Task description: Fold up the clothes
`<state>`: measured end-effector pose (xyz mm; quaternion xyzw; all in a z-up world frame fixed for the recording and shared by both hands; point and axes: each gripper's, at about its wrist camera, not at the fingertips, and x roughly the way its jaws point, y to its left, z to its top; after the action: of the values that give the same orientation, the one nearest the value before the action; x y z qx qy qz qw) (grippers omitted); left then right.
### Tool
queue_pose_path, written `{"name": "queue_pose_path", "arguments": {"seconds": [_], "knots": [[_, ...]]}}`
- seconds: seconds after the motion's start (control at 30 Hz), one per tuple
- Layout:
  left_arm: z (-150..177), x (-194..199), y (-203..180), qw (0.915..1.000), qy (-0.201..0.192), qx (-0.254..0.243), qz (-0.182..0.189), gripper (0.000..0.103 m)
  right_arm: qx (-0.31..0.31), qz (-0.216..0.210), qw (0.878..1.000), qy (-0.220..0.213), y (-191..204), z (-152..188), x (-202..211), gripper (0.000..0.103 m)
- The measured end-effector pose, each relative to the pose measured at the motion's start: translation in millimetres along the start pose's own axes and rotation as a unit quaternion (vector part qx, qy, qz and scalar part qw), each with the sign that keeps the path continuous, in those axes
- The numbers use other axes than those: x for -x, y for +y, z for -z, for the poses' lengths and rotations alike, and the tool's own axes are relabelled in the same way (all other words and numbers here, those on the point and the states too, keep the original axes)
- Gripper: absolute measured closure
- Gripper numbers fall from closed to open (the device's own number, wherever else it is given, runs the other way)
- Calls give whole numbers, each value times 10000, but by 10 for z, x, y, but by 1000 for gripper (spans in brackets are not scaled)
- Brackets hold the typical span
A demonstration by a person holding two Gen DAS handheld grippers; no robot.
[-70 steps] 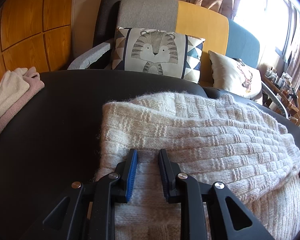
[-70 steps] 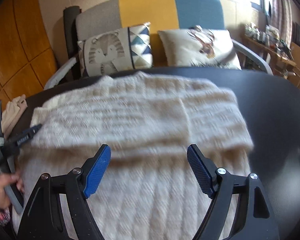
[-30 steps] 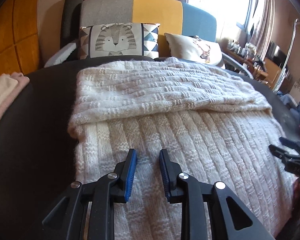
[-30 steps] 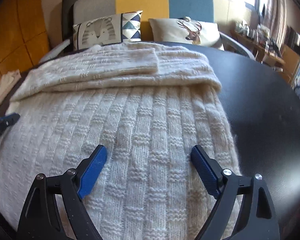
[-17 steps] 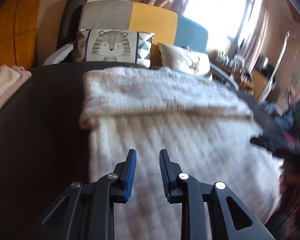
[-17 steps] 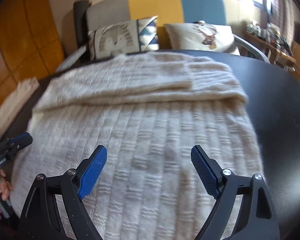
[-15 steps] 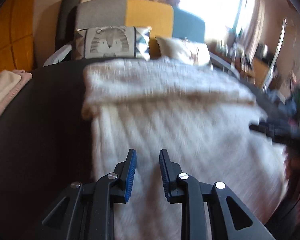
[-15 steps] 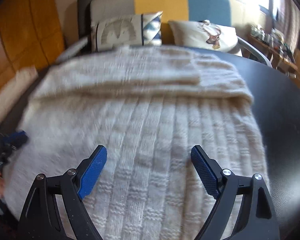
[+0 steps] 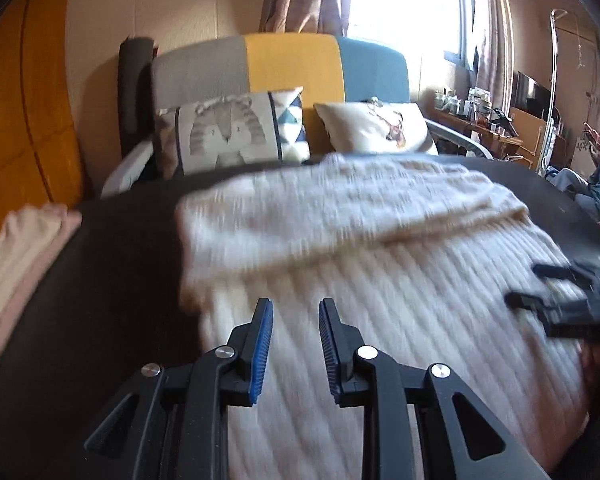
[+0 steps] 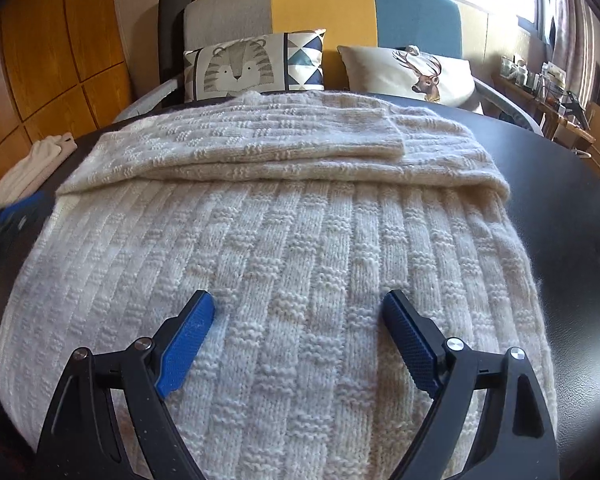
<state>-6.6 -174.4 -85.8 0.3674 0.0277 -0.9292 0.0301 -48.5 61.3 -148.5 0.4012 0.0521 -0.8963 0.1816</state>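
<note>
Over at the left edge of the black round counter [image 10: 572, 216] sits the folded pink and cream clothes pile [image 9: 16, 248], same spot as before. The left gripper [image 9: 295, 312] has pulled back and lifted a bit since half a second ago; it's nearly closed, only a narrow gap between the blue pads, gripping nothing, above the near left part of the cream chunky-knit sweater [image 10: 284, 240]. That sweater lies flat across the middle of the counter, sleeves folded over its far half, unchanged. The right gripper [image 10: 298, 308] is spread wide, empty, hovering over the sweater's near hem, much like earlier. No readable writing anywhere; the tiger-print cushion [image 10: 236, 66] and deer-print cushion [image 10: 416, 72] only carry pictures.
</note>
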Motion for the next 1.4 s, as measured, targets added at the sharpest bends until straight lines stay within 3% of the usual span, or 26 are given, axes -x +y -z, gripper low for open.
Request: {"name": "queue_pose_path", "arguments": {"seconds": [0.3,0.4,0.47,0.57,0.6,0.63,0.7,0.87,0.97,1.07,1.1,1.2,1.4], "knots": [[-355,-568,220,9987,493,148,54,75,-40,-73,10000,25,-27,-16,13,14],[-329,-537,254,9984,518,134,174,75,-244,-70,9997,48,-287,-130,-2,14],[-317,-471,225,9986,513,86,60,75,-381,-68,9992,64,-461,-205,-12,14],[-313,-289,82,9998,156,118,4,76,-585,-65,9982,88,-721,-318,-27,16],[-354,-252,0,9999,19,96,89,76,-653,-64,9978,95,-808,-356,-33,31],[-394,-215,-83,9998,-118,73,174,76,-721,-63,9973,103,-895,-394,-38,59],[-505,-288,-231,9997,-181,-123,137,76,-857,-61,9962,119,-1069,-469,-48,83],[-792,-602,-533,9979,-146,-622,-129,75,-850,-144,9961,202,-1305,-611,-196,83],[-835,-817,-422,9993,-15,-267,-265,75,-587,44,9975,400,-1318,-689,-355,84],[-840,-933,-349,9998,79,-109,-171,74,-654,13,9969,441,-1424,-736,-458,84],[-834,-935,-364,9996,71,-163,-216,74,-715,67,9964,441,-1465,-747,-468,85],[-818,-943,-409,9988,47,-326,-349,74,-911,338,9945,402,-1599,-743,-476,103],[-786,-960,-499,9960,0,-651,-615,74,-1370,791,9871,243,-1811,-681,-428,103]]}}
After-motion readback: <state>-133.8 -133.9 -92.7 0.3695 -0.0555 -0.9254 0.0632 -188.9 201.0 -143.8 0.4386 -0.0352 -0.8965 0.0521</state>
